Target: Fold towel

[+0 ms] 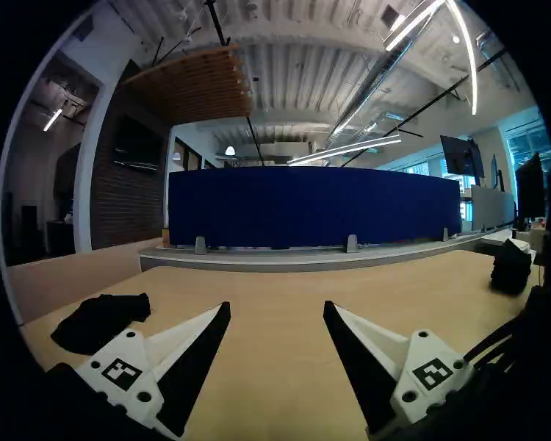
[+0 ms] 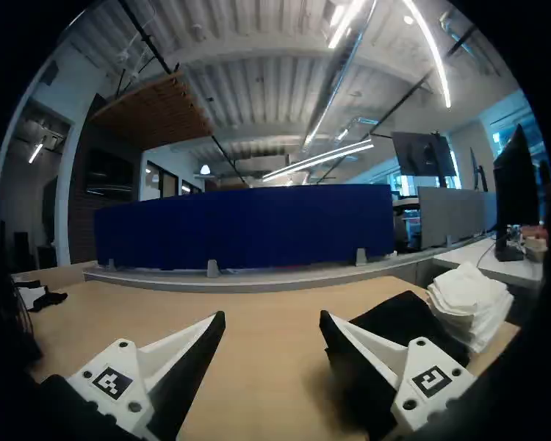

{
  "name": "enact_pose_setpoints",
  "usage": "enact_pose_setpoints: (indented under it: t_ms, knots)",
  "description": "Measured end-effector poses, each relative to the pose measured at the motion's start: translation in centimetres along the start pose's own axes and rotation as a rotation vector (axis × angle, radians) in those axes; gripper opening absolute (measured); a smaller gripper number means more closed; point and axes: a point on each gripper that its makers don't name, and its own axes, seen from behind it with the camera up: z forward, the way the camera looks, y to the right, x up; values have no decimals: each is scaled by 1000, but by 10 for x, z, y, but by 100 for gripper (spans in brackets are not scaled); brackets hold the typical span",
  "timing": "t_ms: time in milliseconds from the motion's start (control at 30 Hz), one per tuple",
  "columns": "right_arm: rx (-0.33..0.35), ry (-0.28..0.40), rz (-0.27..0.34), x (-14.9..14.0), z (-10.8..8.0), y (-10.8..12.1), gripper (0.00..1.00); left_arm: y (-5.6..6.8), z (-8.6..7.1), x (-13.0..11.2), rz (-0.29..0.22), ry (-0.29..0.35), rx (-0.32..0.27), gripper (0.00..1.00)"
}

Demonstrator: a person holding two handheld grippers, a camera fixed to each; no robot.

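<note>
In the left gripper view, the left hand-held gripper (image 1: 275, 305) sits nearest. Its two white fingers with black inner faces are spread wide, with only bare wood between them, so it grips nothing. Under it runs the light wooden surface (image 1: 290, 345). Just past the left finger and off to that side, a crumpled black towel (image 1: 99, 320) lies on the wood, apart from the fingertip. Farther off, at the right edge, a dark cloth heap (image 1: 512, 266) sits on the same surface. Beyond both, a long dark-blue fabric partition (image 1: 312, 206) stands along the back edge.

In the right gripper view, the right hand-held gripper (image 2: 272, 316) is likewise wide open and holds nothing over the light wooden surface (image 2: 261, 367). A spread black towel (image 2: 400, 312) lies just behind its right finger; I cannot tell whether the finger touches it. Next to that towel, on its far right side, rests a stack of folded white towels (image 2: 470, 301). Farther back stands the dark-blue fabric partition (image 2: 246, 224), and a black monitor (image 2: 514, 191) stands on a neighbouring desk to the right.
</note>
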Motion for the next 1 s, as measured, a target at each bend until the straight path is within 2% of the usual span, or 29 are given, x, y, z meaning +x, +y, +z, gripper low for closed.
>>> enact_pose_setpoints:
  t_ms: [533,1000]
  knots:
    - [-12,-2,42,-7,7,9,100,1,-1,0,0,0,0,94]
    - [-22,-2,34,-18,8,14,99,0,-1,0,0,0,0,94]
